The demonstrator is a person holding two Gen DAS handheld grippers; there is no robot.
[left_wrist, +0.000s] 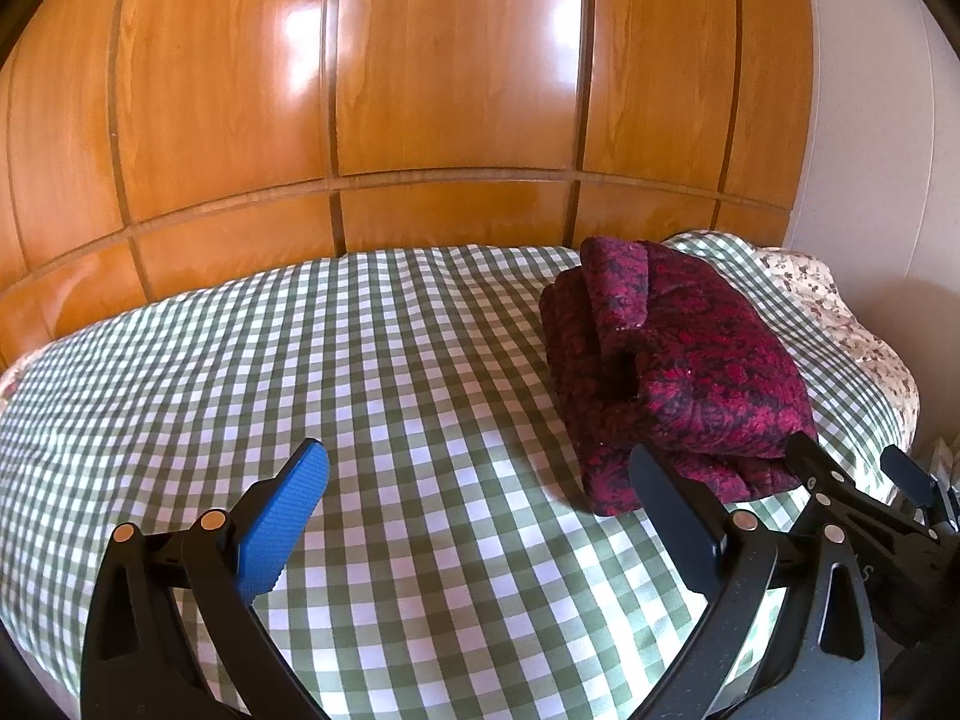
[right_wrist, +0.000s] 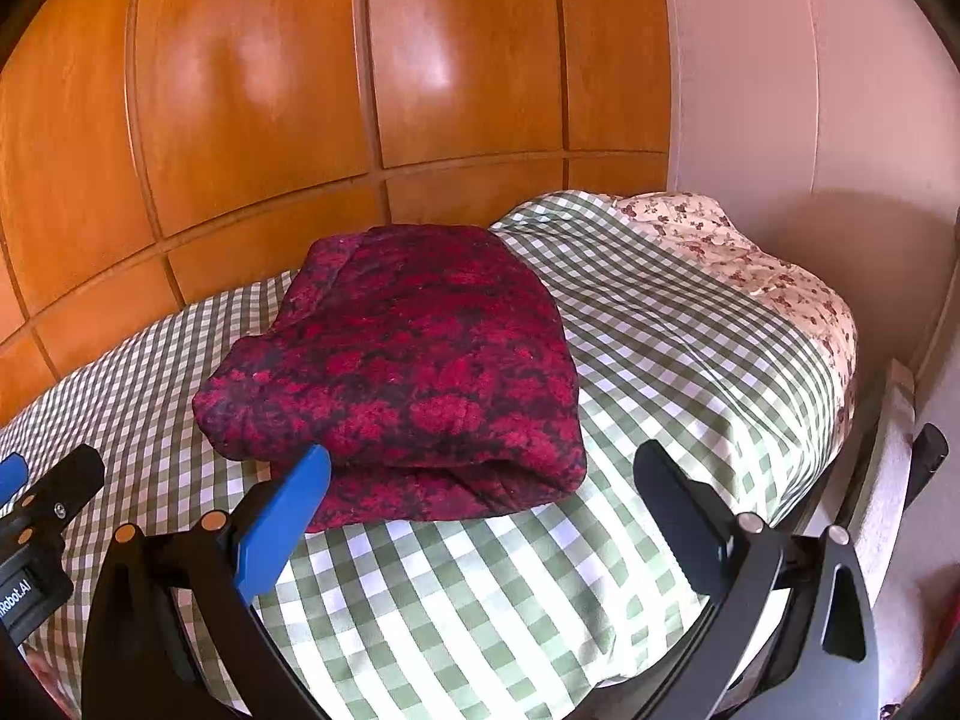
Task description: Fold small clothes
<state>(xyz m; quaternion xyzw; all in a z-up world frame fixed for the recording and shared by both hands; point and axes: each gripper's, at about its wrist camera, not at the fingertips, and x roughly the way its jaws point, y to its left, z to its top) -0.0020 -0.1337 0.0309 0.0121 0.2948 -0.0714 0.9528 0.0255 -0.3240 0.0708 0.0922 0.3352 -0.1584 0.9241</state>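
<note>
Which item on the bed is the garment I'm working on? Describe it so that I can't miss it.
Start at the wood-panelled wall, then drop to the bed's green-checked cover. On it lies the garment, a folded bundle in a dark red and black pattern. Everything else on the bed is pale: the cover, and a floral quilt at the far right.

I am working in a home bedroom: a bed (right_wrist: 690, 324) dressed in a green-and-white checked cover, a flower-printed quilt (right_wrist: 774, 282) at its far end, glossy wooden wardrobe doors (left_wrist: 456, 60) close behind it, and a plain pale wall (right_wrist: 780, 90) alongside.
</note>
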